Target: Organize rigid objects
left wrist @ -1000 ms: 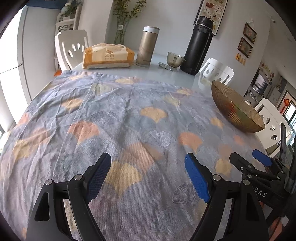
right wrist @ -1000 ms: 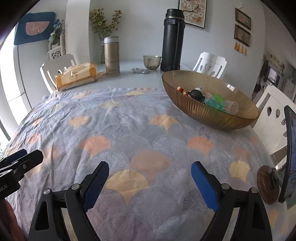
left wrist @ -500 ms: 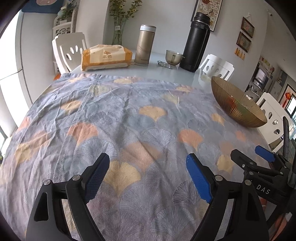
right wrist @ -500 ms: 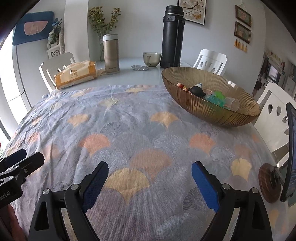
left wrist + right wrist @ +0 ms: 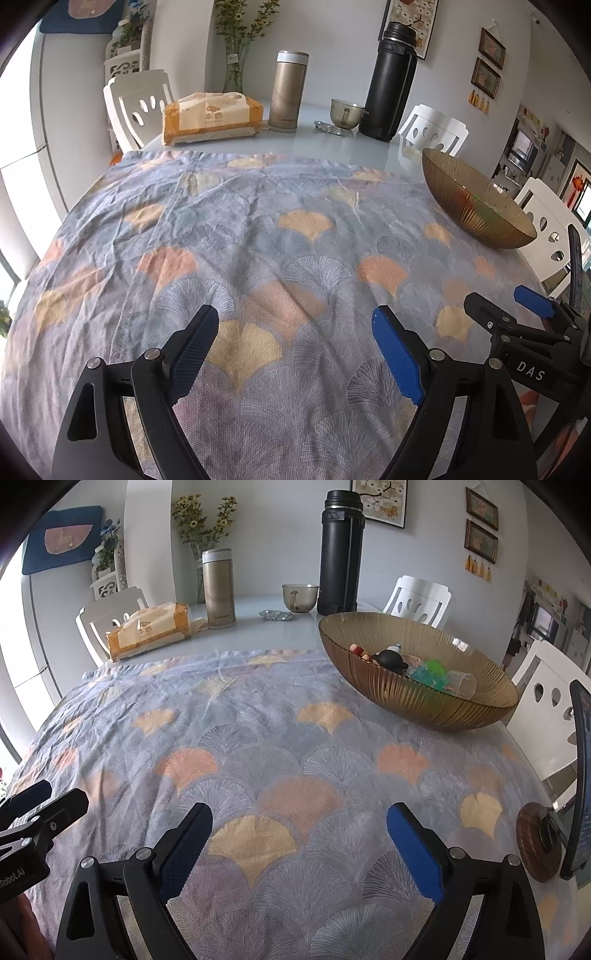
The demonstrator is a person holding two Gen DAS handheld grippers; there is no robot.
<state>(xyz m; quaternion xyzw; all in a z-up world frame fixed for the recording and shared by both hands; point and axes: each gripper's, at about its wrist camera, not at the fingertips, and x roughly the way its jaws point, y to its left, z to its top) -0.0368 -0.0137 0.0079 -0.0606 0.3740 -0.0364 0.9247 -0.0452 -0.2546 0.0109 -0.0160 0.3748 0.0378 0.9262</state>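
An amber ribbed glass bowl (image 5: pixel 436 701) stands at the right of the patterned tablecloth (image 5: pixel 258 746). It holds several small toys: a black figure (image 5: pixel 389 659), a green piece (image 5: pixel 432 668) and a clear cup (image 5: pixel 461 683). The bowl also shows in the left wrist view (image 5: pixel 476 210). My left gripper (image 5: pixel 295 347) is open and empty, low over the near cloth. My right gripper (image 5: pixel 299 842) is open and empty, also near the front edge, well short of the bowl. Each gripper shows at the edge of the other's view.
At the table's far end stand a tissue pack (image 5: pixel 147 635), a gold flask (image 5: pixel 218 589), a small glass cup (image 5: pixel 300 597) and a tall black thermos (image 5: pixel 341 550). White chairs (image 5: pixel 417 598) ring the table. A phone on a round wooden stand (image 5: pixel 535 842) is at the right edge.
Both grippers have drawn back slightly toward the near edge and tilted; the bowl and far objects sit a little farther off. Both stay open and empty.
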